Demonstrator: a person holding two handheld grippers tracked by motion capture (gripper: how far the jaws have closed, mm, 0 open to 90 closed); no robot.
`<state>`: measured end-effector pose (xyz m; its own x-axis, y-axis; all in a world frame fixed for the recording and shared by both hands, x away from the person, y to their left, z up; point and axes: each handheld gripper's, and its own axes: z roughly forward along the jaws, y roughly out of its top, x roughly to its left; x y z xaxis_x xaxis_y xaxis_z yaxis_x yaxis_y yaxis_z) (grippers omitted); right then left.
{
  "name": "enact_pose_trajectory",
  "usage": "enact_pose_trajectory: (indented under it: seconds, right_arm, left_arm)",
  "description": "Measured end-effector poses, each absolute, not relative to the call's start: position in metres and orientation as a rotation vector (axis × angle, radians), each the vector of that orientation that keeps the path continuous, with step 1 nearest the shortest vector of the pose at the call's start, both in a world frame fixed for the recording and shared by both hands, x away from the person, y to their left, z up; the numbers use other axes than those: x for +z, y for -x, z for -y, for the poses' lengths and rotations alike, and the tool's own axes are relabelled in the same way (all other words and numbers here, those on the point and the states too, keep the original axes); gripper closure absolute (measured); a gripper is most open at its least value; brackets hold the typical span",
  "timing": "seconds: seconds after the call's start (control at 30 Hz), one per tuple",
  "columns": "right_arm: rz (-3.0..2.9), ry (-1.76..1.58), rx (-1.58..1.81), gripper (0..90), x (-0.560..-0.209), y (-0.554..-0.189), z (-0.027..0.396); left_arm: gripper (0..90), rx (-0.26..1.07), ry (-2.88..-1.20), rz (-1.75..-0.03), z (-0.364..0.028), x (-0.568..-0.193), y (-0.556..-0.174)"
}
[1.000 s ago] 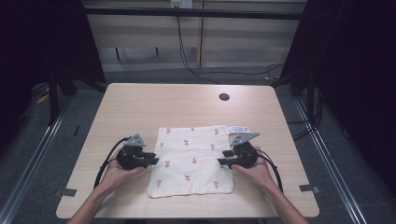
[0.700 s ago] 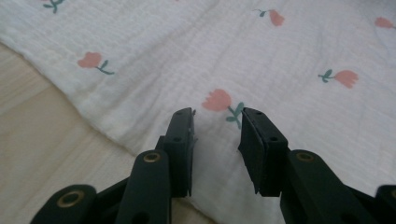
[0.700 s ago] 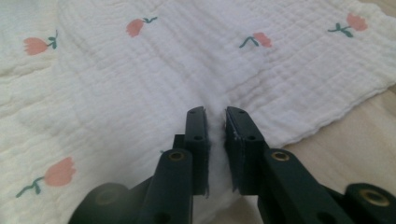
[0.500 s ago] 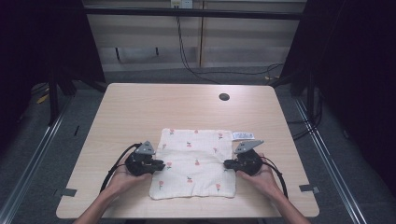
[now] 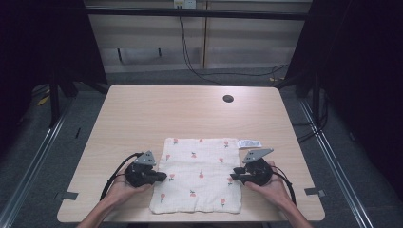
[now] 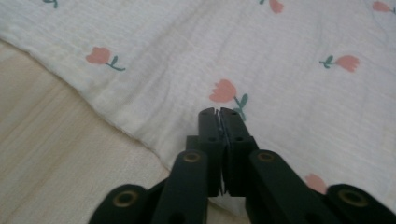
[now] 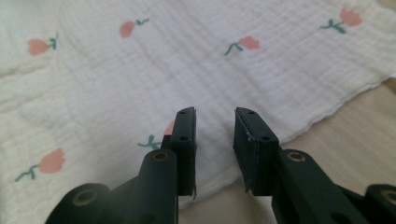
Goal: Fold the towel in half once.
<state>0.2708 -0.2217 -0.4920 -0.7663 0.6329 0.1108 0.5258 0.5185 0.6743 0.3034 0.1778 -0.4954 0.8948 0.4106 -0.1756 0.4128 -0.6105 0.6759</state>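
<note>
Lying flat on the table (image 5: 142, 114), a white cloth (image 5: 199, 173) printed with small tulips sits between two hand-held grippers, one at each side edge. The left gripper (image 5: 160, 176) has its fingers (image 6: 208, 128) pressed together, with almost no gap, their tips over the cloth just inside its left hem; whether a fold of fabric is caught between them cannot be made out from the left gripper view. They have just eased apart very slightly. The right gripper (image 5: 234, 177) shows its fingers (image 7: 186, 135) spread, a clear gap between them and nothing pinched; cloth lies under and ahead of them, and the hem with bare table runs just off to one side of the tips. These fingers have just been opening. A small white label (image 5: 249, 143) rests on the table beyond the right gripper, touching the cloth's far corner. A dark round hole (image 5: 228, 99) marks the table well beyond both.
</note>
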Motion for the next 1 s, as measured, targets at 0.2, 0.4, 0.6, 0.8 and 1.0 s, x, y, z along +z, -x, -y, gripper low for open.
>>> enact_pose_trajectory:
  seconds: [0.2, 0.4, 0.6, 0.8, 1.0]
  right_arm:
    - [-2.504, -1.054, 1.159, 65.3, -0.478, -0.283, 0.234]
    - [-2.43, -1.109, 1.153, 63.6, -0.473, -0.306, 0.239]
    - [-2.387, -1.145, 1.151, 62.5, -0.471, -0.334, 0.245]
    - [-2.386, -1.174, 1.121, 60.6, -0.477, -0.365, 0.241]
    - [-2.378, -1.258, 1.084, 58.2, -0.492, -0.388, 0.237]
  left_arm:
    - [70.2, -0.03, -2.238, -0.594, -0.179, -0.489, -0.308]
    - [59.5, -0.004, -2.191, -0.71, -0.189, -0.486, -0.323]
    - [53.3, 0.06, -2.145, -0.775, -0.194, -0.475, -0.338]
    - [48.5, 0.048, -2.132, -0.792, -0.196, -0.477, -0.347]
    - [46.0, 0.044, -2.12, -0.846, -0.205, -0.481, -0.352]
